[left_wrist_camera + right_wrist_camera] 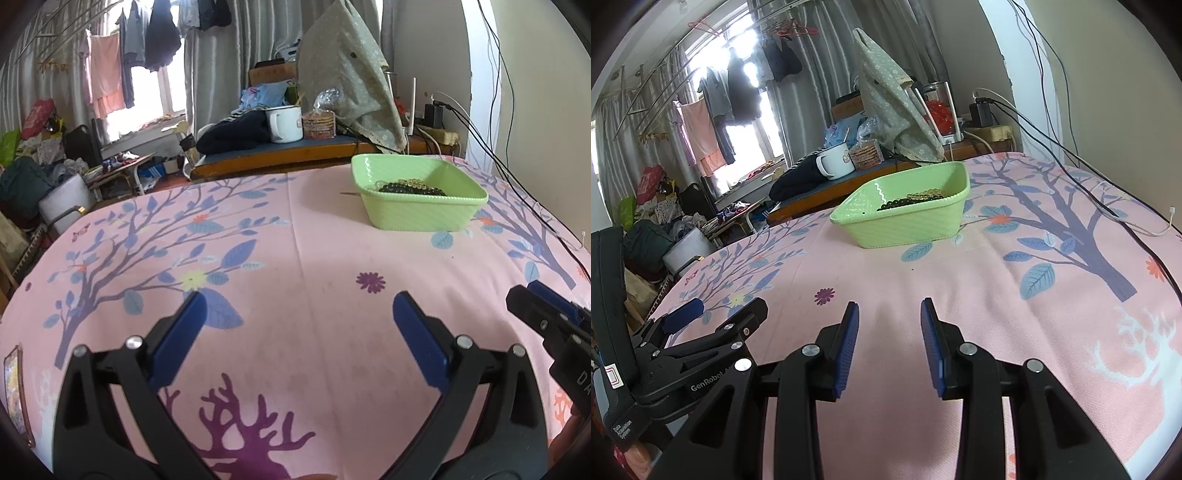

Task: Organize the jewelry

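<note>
A light green basket (421, 216) stands on the pink patterned cloth (295, 258), far right of centre. Dark and yellow bead bracelets (412, 186) lie inside it. The basket (905, 225) and the bracelets (912, 199) also show in the right wrist view, ahead of the fingers. My left gripper (297, 308) is wide open and empty, low over the cloth, well short of the basket. My right gripper (888, 312) is open and empty, also short of the basket. Each gripper shows at the edge of the other's view: the right one (546, 314) and the left one (713, 314).
A low table behind the cloth holds a white mug (284, 123), a pack of biscuits (318, 123) and dark clothes (232, 134). Black cables (1089, 166) run down the right wall onto the cloth. A white cable end (1171, 212) lies at the far right. Clutter fills the floor at left.
</note>
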### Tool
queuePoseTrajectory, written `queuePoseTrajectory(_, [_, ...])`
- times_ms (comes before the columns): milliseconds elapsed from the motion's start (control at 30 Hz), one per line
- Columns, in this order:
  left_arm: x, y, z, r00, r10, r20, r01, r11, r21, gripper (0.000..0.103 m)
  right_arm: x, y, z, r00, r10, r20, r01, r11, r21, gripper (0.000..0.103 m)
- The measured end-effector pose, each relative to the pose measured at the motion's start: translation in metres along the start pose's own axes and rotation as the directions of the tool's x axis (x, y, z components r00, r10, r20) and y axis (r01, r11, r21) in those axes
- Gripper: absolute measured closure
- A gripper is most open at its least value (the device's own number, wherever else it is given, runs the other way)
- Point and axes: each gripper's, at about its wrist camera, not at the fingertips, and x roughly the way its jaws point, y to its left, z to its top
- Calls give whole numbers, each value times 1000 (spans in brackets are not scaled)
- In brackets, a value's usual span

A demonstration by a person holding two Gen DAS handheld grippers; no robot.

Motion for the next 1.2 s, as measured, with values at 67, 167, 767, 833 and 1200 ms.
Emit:
queuePoseTrajectory(67, [1,1,0,1000,1,-7,-1,1000,-6,6,0,0,-1,1000,-1,-1,1,1000,2,97])
queuePoseTrajectory(167, [2,2,0,1000,1,-9,-1,1000,-6,6,0,0,-1,1000,-1,0,1,1000,0,97])
queuePoseTrajectory(767, [-11,-5,3,999,-21,34,21,1000,16,6,-16,8,-3,1000,-6,19,7,1000,-20,97])
queuePoseTrajectory(833, [-14,-6,4,999,-24,40,23,1000,13,6,-19,8,-2,1000,-6,26,7,1000,-19,97])
queuePoseTrajectory(1200, [-30,-6,11,998,-37,52,37,999,-8,6,-36,12,6,998,10,59,-10,1000,-14,97])
